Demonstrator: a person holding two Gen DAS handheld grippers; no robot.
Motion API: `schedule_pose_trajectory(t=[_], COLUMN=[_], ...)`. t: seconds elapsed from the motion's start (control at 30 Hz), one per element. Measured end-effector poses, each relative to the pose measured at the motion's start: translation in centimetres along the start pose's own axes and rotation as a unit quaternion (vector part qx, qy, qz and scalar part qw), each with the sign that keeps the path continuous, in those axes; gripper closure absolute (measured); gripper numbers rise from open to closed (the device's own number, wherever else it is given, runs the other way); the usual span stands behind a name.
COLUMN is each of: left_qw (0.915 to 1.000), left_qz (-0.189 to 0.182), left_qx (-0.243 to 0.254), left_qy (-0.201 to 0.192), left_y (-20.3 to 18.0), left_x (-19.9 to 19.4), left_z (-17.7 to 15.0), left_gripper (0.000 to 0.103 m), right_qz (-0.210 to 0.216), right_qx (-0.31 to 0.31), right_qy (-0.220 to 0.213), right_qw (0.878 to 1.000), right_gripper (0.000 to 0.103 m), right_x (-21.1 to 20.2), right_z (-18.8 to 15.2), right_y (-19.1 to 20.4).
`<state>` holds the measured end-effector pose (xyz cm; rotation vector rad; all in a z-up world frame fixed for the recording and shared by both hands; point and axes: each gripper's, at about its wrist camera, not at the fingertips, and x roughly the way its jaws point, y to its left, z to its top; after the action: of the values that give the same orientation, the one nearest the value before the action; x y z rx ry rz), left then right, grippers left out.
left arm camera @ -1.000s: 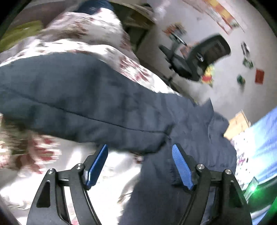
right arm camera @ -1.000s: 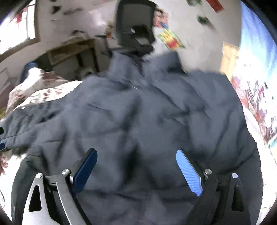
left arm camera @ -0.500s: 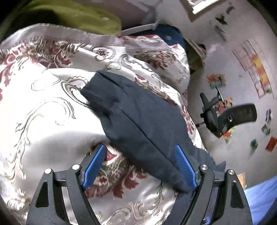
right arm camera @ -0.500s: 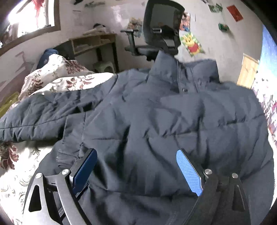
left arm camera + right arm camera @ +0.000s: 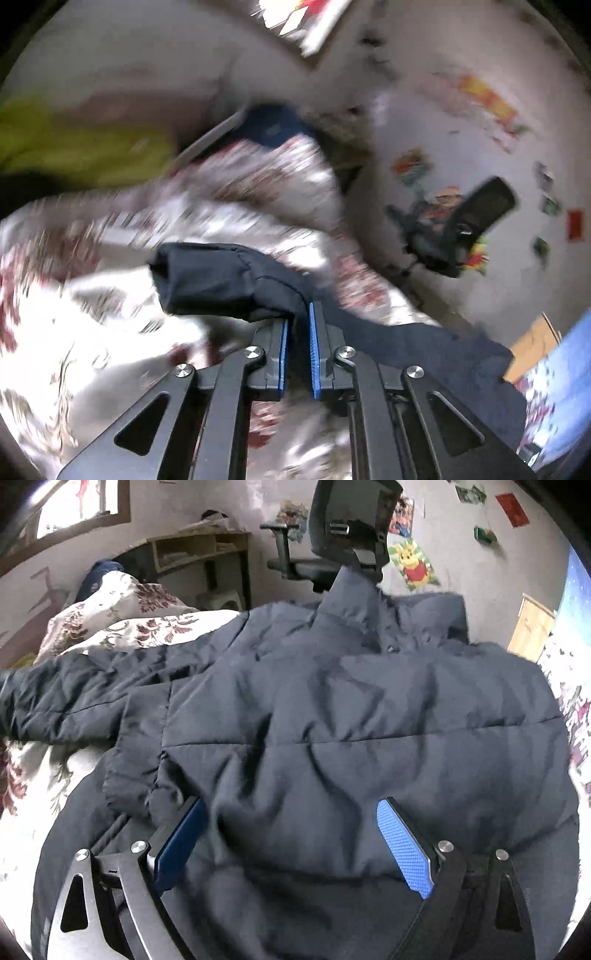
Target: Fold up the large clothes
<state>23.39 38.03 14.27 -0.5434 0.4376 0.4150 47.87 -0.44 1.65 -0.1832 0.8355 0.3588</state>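
Observation:
A dark navy padded jacket [image 5: 332, 709] lies spread on a bed, collar toward the far wall. Its sleeve [image 5: 74, 701] stretches out to the left. In the left wrist view the sleeve [image 5: 221, 280] hangs folded over from my left gripper [image 5: 297, 317], which is shut on the fabric near the cuff end and holds it above the bedspread. My right gripper [image 5: 291, 812] stands open just over the lower part of the jacket's body. Its blue pads [image 5: 402, 849] are wide apart, with puffy cloth bulging between them but not pinched.
A cream bedspread with a red floral pattern [image 5: 92, 332] covers the bed. A black office chair [image 5: 351, 528] and a wooden desk shelf [image 5: 195, 550] stand by the far wall. A yellow-green cloth [image 5: 74, 147] lies at the bed's far left.
My left gripper has shut on the sleeve and lifted it, its view swinging up toward the wall. My right gripper has shifted a little over the jacket body and stays open.

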Motion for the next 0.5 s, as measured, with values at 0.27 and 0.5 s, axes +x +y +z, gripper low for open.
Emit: schedule_pose_trajectory(t=[0.27, 0.5], left_qw=[0.9702, 0.9311], left_qz=[-0.176, -0.283], left_qx=[0.167, 0.222], left_qy=[-0.006, 0.058], left_y=[-15.6, -25.2], left_x=[-3.7, -4.7], left_z=[-3.1, -9.7], left_gripper=[0.097, 0.099], right_qz=[-0.013, -0.040], right_qx=[-0.001, 0.031], right_qy=[-0.038, -0.065], right_qw=[0.999, 0.997], right_gripper=[0.010, 0.010], right_x=[-6.8, -12.1], right_z=[-1.2, -2.7], right_y=[-4.7, -10.3])
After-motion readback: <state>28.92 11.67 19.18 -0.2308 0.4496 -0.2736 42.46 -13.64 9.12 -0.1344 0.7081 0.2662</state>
